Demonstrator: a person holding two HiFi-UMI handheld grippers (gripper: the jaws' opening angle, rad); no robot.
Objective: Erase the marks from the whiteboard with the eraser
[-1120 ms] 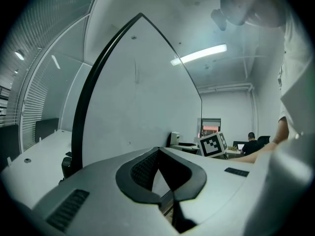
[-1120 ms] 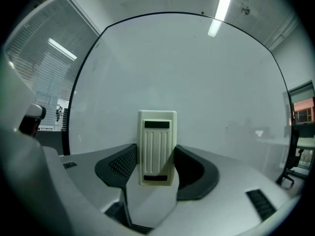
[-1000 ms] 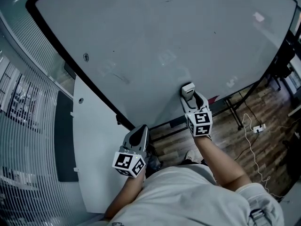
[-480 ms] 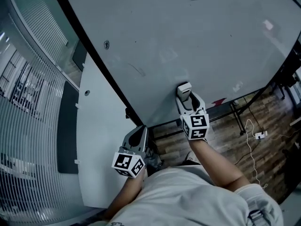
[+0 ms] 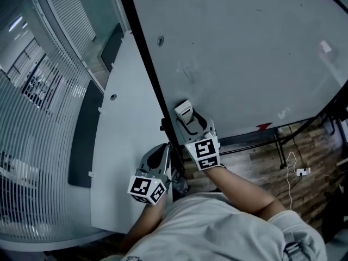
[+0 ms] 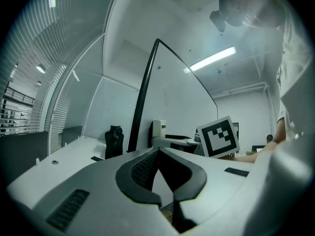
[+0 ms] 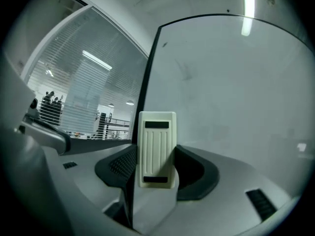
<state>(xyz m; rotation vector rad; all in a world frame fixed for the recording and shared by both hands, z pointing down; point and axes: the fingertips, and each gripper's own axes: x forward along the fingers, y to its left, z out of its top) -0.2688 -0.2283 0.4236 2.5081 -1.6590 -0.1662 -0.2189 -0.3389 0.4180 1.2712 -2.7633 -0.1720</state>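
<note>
Wiping looks under way: the right hand-held gripper (image 5: 188, 123), clamped on the eraser (image 5: 183, 111), holds it by the whiteboard (image 5: 244, 53) frame, so the next stroke probably sweeps toward 12 o'clock over the faint smudge (image 5: 188, 73), while the left hand-held gripper (image 6: 157, 152) hangs closed, empty.

Eraser (image 5: 183, 111) at whiteboard (image 5: 244, 53) left edge, left gripper (image 5: 162, 151) below, seemingly apart.

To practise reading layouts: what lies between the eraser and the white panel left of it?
The whiteboard's black frame, shown in the head view, between eraser and white panel.
</note>
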